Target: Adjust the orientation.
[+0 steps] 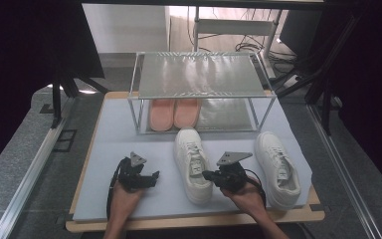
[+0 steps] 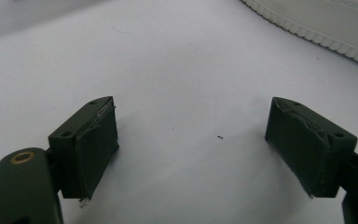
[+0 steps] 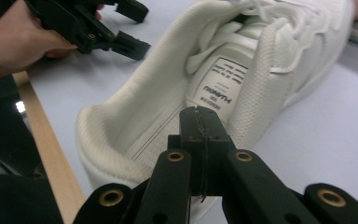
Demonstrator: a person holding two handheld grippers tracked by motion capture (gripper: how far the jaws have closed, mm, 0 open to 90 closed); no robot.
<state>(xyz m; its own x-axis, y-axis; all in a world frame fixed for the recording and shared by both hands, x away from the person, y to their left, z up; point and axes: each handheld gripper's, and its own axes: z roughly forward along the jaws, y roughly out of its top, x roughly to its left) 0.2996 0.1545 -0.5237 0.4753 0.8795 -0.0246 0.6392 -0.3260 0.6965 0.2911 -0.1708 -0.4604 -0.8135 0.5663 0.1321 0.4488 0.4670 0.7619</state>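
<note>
The left gripper (image 1: 154, 175) rests low on the worktop (image 1: 129, 134), jaws spread wide apart with nothing between them, just left of a white sneaker (image 1: 193, 164). That sneaker lies mid-worktop, toe toward the shoe rack (image 1: 199, 74). The right gripper (image 1: 208, 175) hangs at the sneaker's heel opening, jaws pressed together on nothing. A second sneaker (image 1: 277, 167) lies farther right.

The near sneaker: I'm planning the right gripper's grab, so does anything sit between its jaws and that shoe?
Nothing visible does. The right gripper, jaws shut, points straight at the near sneaker, hovering at its opening over the insole. The left gripper stays off to the side over bare mat.
</note>
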